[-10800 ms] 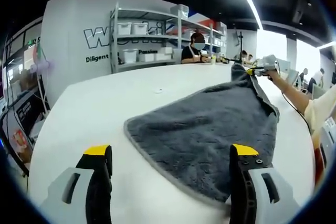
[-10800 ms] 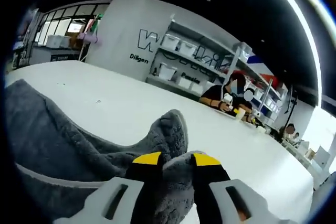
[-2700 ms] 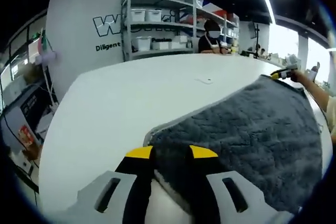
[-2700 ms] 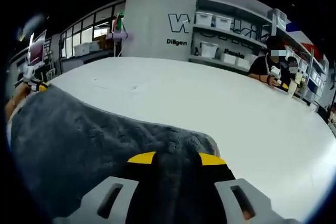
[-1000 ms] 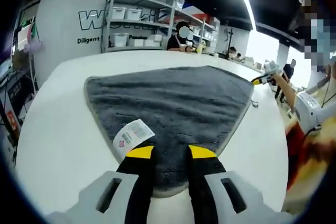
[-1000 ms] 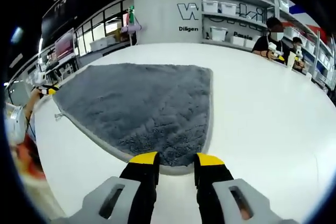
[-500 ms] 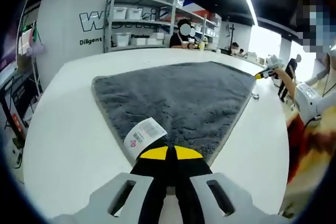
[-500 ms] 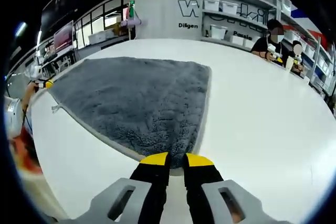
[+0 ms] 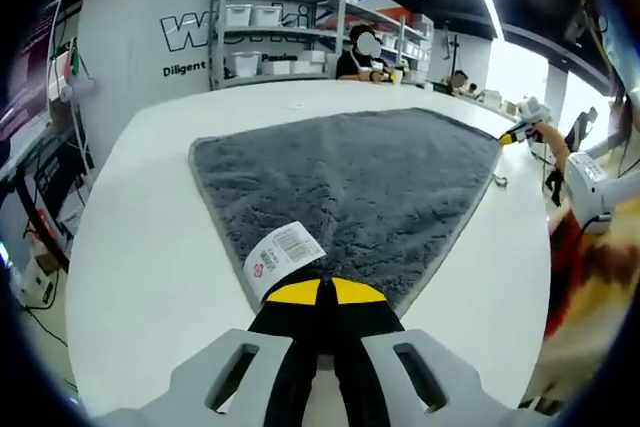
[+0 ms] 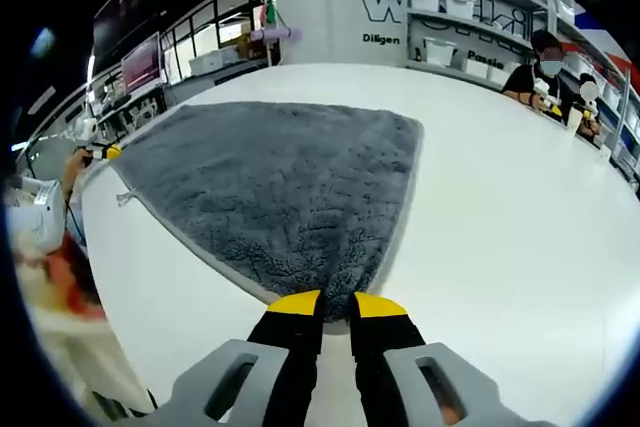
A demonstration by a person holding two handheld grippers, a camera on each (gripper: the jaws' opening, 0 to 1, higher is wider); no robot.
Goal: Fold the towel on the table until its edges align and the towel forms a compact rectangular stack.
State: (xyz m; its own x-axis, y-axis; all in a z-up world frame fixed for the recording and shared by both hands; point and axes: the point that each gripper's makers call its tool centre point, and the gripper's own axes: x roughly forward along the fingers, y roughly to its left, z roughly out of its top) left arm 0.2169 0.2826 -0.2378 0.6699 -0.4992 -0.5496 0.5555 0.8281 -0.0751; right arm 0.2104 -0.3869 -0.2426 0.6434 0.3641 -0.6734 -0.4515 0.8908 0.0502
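Grey towel (image 9: 350,182) flat on white desk (image 9: 140,247), spread away from near edge. Left tongs (image 9: 320,292) pinch near corner beside label (image 9: 283,252); right tongs (image 10: 324,304) pinch other near corner. Advice: lift both evenly, carry to far edge, match corners.

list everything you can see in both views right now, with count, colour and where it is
towel: 1, dark grey with paler edging, spread flat on the table, a near corner in each tool
tag: 1, white with a barcode and red mark, on the towel edge beside the left tool
table: 1, white, large, under the towel
shelf unit: 1, grey metal, holding white bins, against the far wall
seated people: at least 2, dark clothes, at the table's far end
left tool: 1, yellow tips on black jaws, shut on the towel corner
right tool: 1, yellow tips on black jaws, shut on another towel corner
person's arm: 1, pale sleeve, at the right of the left gripper view
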